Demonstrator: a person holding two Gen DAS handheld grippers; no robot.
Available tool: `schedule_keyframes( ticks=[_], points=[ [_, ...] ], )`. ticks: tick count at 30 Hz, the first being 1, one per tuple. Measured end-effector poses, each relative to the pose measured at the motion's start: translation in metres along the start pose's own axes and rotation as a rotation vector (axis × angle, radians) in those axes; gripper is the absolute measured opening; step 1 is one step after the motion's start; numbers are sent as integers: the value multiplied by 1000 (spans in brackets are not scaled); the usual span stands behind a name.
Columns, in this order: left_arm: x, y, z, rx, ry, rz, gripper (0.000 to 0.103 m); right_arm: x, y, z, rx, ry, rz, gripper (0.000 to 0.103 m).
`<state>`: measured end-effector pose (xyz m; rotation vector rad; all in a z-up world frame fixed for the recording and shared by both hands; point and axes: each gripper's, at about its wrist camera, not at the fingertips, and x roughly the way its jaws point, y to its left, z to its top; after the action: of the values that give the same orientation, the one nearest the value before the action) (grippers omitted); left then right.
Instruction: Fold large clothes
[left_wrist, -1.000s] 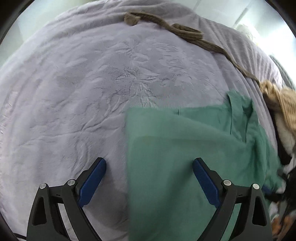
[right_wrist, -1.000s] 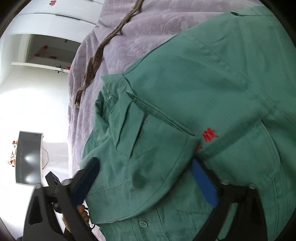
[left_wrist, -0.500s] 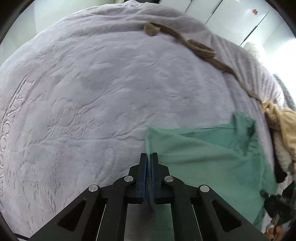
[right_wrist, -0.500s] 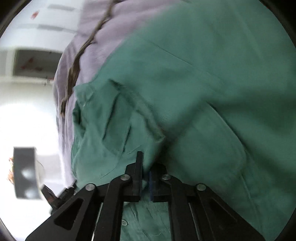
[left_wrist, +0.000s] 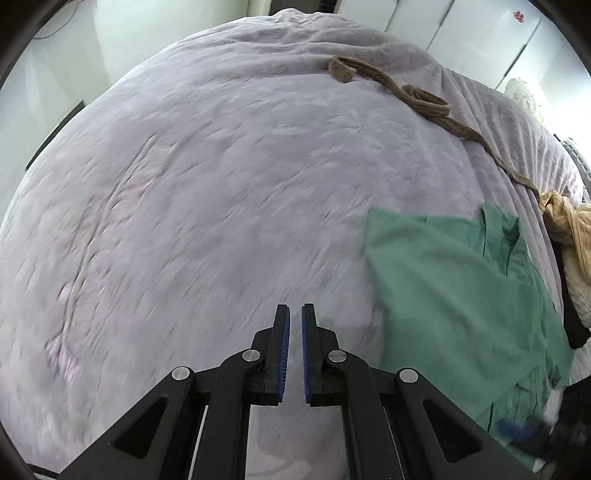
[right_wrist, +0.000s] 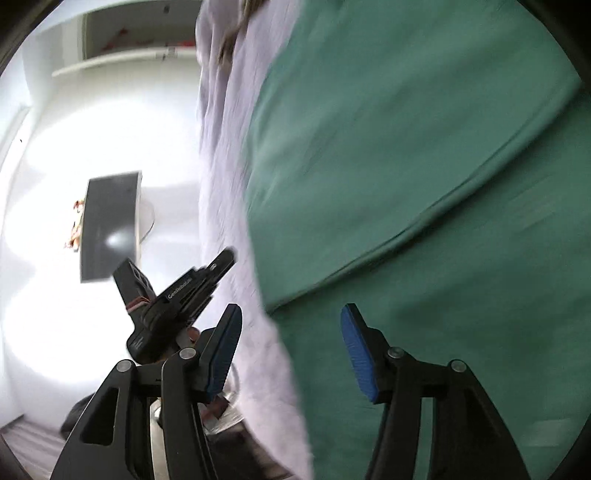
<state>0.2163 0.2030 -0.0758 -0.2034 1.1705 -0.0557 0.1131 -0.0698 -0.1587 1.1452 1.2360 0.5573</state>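
1. The left hand-held gripper (left_wrist: 296, 325) has come off the green shirt (left_wrist: 454, 295). Half a second ago its pads were pinched on the shirt's near edge; now they sit almost together with only a thin slit between them, nothing in it, over bare purple bedspread (left_wrist: 221, 203).
2. The shirt lies folded on the bed at about three o'clock from that gripper, well clear of it, collar end toward one o'clock.
3. The right hand-held gripper (right_wrist: 291, 347) has let go too: its pads were shut on the cloth and now stand wide apart. They straddle the shirt's edge at the bedside, empty as far as I can tell through the blur.
4. My guess: one fold has just been laid down and both tools are free for the next grab.
5. Count: one green shirt, two grippers, one brown belt (left_wrist: 424, 99) trailing from twelve toward two o'clock, one heap of beige clothes (left_wrist: 565, 229) at three o'clock.
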Motion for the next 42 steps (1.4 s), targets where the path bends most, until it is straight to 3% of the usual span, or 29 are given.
schedule_keyframes(
  ticks=[2,3,4,9,12,15,20,25,27,30,37,42],
  points=[
    [-5,6,-12,-6,9,17,6,24,5,3,13,-11,3,51],
    [-7,8,-18,-9,17,20,6,35,8,4,20,-15,12,11],
    [-10,11,-24,-11,24,18,6,43,10,4,25,-6,4,3],
    [-29,29,-48,-3,14,27,6,87,7,-3,-15,44,-104,3],
    [-31,35,-59,16,21,57,6,93,4,-7,0,94,-104,0],
    [-32,32,-67,21,29,50,6,82,16,-16,-69,113,-150,3],
    [-37,1,-71,86,0,-1,6,31,23,-26,-155,70,-261,3],
    [-23,-49,-72,175,-17,-70,6,-33,3,-37,-117,-21,-344,7],
    [-8,-63,-75,210,-2,-64,6,-48,-11,-44,-90,-46,-372,7],
    [19,-68,-84,257,56,10,7,-83,-30,-56,-36,-93,-394,7],
    [-4,-64,-94,311,82,31,7,-131,-56,-73,65,-191,-426,7],
    [-22,-66,-107,301,101,18,7,-152,-54,-73,91,-256,-429,7]
  ],
)
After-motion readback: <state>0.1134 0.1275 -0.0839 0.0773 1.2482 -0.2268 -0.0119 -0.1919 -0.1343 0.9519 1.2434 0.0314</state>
